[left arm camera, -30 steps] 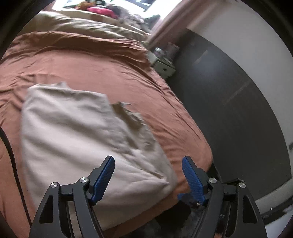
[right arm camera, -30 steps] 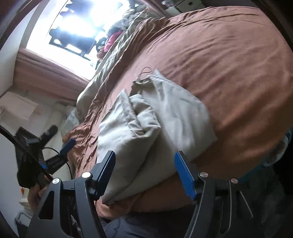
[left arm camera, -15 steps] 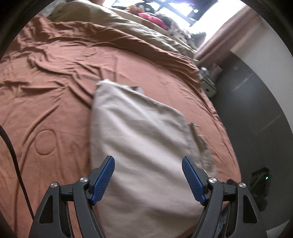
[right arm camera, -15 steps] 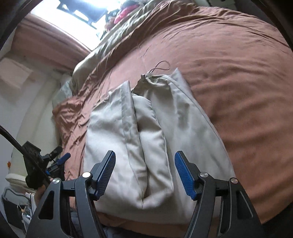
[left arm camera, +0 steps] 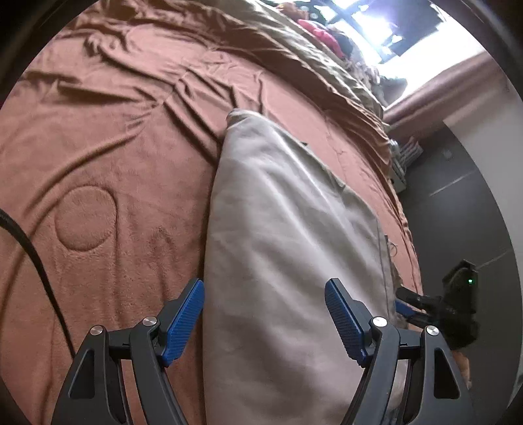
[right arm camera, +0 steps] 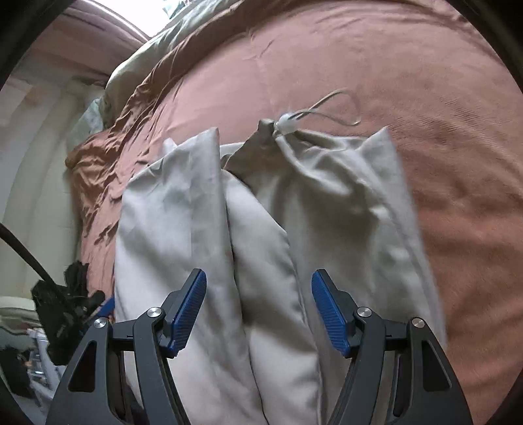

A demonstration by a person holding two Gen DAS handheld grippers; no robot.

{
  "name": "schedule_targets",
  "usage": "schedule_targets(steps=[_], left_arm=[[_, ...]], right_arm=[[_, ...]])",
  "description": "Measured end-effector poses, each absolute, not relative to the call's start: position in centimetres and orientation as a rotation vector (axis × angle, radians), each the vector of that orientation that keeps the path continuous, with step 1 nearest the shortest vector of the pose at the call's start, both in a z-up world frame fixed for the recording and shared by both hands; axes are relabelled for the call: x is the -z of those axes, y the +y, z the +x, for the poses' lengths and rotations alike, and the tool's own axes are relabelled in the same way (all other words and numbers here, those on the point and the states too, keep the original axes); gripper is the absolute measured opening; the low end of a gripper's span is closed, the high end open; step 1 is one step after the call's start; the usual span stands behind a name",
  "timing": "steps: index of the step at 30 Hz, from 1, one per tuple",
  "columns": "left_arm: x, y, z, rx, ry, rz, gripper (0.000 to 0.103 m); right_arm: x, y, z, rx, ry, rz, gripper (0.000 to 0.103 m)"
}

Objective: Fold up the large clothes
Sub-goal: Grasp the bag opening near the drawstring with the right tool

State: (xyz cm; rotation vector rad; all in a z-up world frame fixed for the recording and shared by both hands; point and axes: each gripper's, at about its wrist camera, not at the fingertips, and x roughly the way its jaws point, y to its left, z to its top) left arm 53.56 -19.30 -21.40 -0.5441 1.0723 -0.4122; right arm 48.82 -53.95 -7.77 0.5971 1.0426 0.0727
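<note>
Left wrist view: the left gripper [left arm camera: 264,317] fills the bottom of the frame, its blue pads [left arm camera: 183,317] set wide apart with nothing pinched between them. A folded beige garment [left arm camera: 281,229] runs from the bottom centre up toward the middle of the frame, narrowing to a bunched end at upper centre. It lies on a rust-brown blanket [left arm camera: 98,147] that covers the left and upper part of the frame; a round pattern pressed into the blanket shows at middle left. The garment's lower part sits between the two fingers in the picture; whether they touch it cannot be told. A black cable [left arm camera: 29,248] crosses the left edge. At the lower right, beside the garment's edge, the right gripper [left arm camera: 408,309] shows as a dark shape with a green light on it. An olive cover [left arm camera: 320,59] lies across the top, with a bright window [left arm camera: 408,29] at upper right.

Right wrist view: the right gripper [right arm camera: 258,310] sits at bottom centre, jaws parted and empty. The garment [right arm camera: 343,209] spreads from the bottom to mid-frame in several long folds, one ridge running up between the fingers. At its top a gathered end carries a pale drawstring [right arm camera: 323,108] trailing on the blanket [right arm camera: 425,98]. The left gripper [right arm camera: 101,305] shows at lower left as a dark, blurred shape by the garment's edge.
</note>
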Motion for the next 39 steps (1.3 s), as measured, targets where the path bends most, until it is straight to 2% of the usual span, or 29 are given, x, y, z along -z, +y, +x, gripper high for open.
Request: schedule_targets(steps=[7,8,9,11,12,14,21,28,33,36,39], left_arm=[[22.7,-19.1,54.5,0.366,1.122,-0.539,0.077],[22.8,-19.1,54.6,0.360,1.127,-0.541,0.077],[23.1,-19.1,54.6,0.362,1.134,-0.554,0.077],[23.5,-19.2,54.7,0.375,1.150,-0.571,0.077],[23.5,-19.3,54.7,0.375,1.151,-0.564,0.077],[23.3,-19.7,54.6,0.377,1.148,-0.535,0.077],[21.6,-20.8,53.5,0.503,1.110,-0.534,0.077],[19.9,-21.5,52.3,0.592,1.068,-0.493,0.077],[21.0,-22.8,52.3,0.593,1.121,-0.429,0.076],[21.5,-23.7,52.1,0.646,1.157,-0.438,0.067],[20.8,-25.1,51.5,0.711,1.144,-0.419,0.067]], right_arm=[[7.9,-52.3,52.1,-0.175,1.067,0.565,0.065],[7.7,-51.7,52.5,-0.169,1.070,0.528,0.055],[7.7,-50.9,52.9,-0.153,1.080,0.483,0.035],[8.0,-50.1,53.4,-0.134,1.092,0.436,0.016],[7.8,-49.6,53.3,-0.131,1.086,0.410,0.011],[6.7,-48.6,52.9,-0.110,1.055,0.344,0.007],[3.2,-47.4,48.9,-0.041,0.968,0.252,0.005],[3.8,-48.7,44.3,0.052,0.951,0.288,0.004],[3.4,-49.6,43.0,0.119,0.927,0.323,0.004],[2.9,-50.6,42.2,0.140,0.929,0.328,0.003],[3.1,-51.1,41.9,0.168,0.937,0.319,0.003]])
